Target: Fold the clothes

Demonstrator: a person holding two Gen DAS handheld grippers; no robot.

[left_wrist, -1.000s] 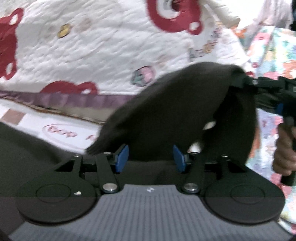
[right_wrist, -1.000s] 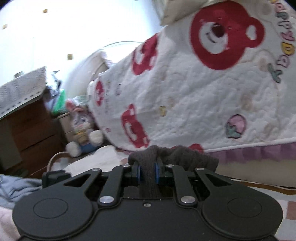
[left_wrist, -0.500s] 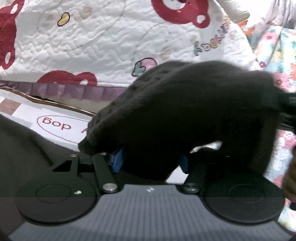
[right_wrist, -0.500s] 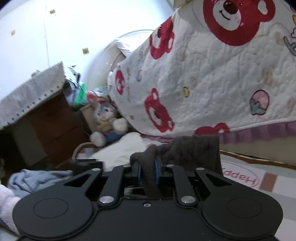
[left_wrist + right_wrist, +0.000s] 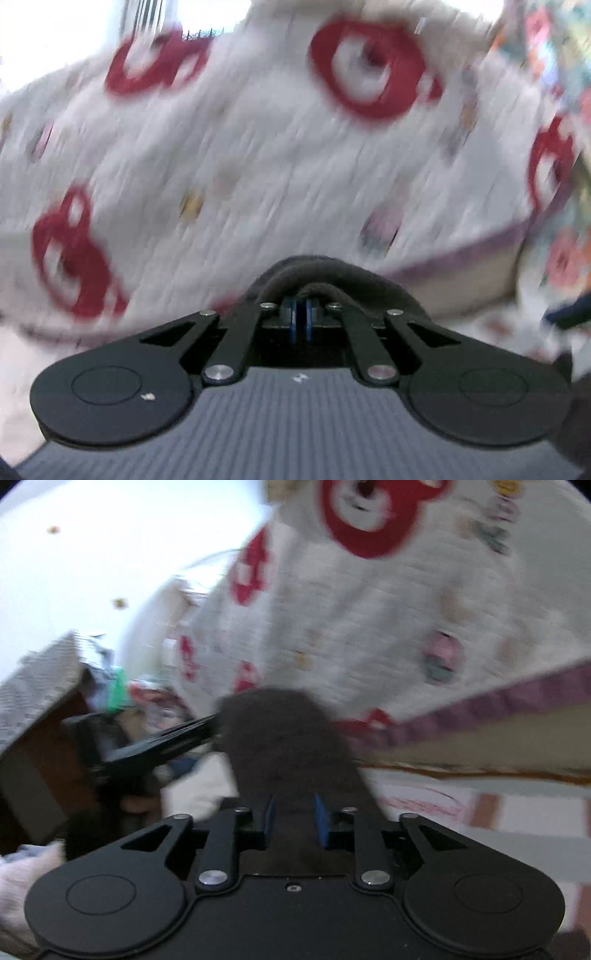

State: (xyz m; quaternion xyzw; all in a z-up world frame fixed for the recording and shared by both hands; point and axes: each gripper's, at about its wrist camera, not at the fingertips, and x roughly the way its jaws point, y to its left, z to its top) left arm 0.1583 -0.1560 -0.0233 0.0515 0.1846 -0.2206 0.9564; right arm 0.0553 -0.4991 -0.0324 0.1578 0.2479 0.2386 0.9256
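Handover mid-fold: the left tool (image 5: 300,320), apart a second ago, now clamps the dark knitted garment (image 5: 284,746) aloft before the bear-print quilt (image 5: 280,155); the right tool (image 5: 294,821) has let go, pads apart.

Left gripper (image 5: 300,320): black two-finger tool with blue pads (image 5: 293,321) pressed together, near centre of the view.
Dark brown knitted garment (image 5: 332,280): a fold arches over the fingertips; its edge is pinched between the pads.
White quilted bedspread with red bear prints (image 5: 258,147): fills the far scene, heavily blurred.
Purple ruffled trim (image 5: 461,254): lower edge of the bedspread, right.
Floral multicoloured fabric (image 5: 565,254): far right, blurred.
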